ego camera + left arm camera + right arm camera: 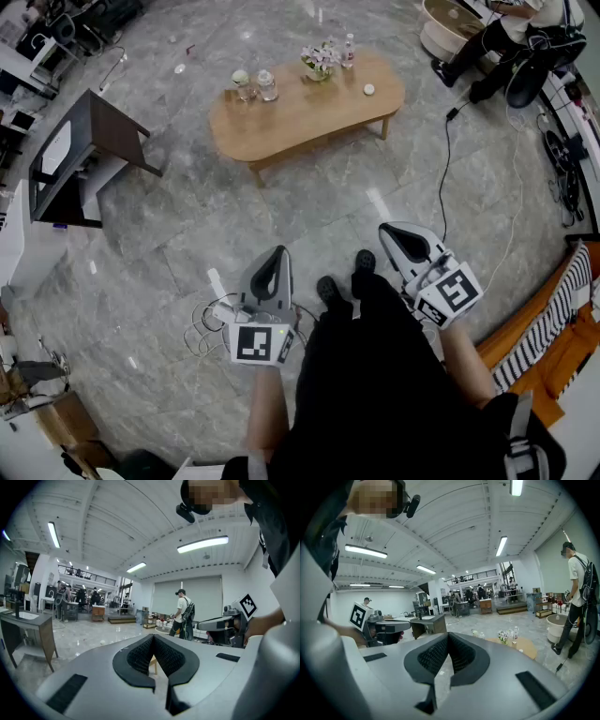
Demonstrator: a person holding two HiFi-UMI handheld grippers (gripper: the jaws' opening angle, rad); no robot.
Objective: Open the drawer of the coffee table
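Left claw (278, 255) clenched, jaws meeting tip to tip with nothing between them; the left gripper view (152, 637) reads the same. Right claw (390, 231) likewise clenched and empty (448, 634). Both are held low in front of the person's body, pointing roughly level toward the coffee table (305, 111) and well apart from it.

Coffee table stands on the grey marble floor (187, 234), ahead and slightly left of the claws. Light wood, rounded top. Its drawer cannot be made out from this angle.

On the tabletop: flower vase (321, 61) and bottle (349, 50) at the far edge, two glass jars (255, 85) toward the left end, small white disc (368, 90) toward the right.

Dark side table (84, 155) off to the left. Black cable (444, 164) trails over the floor right of the coffee table.
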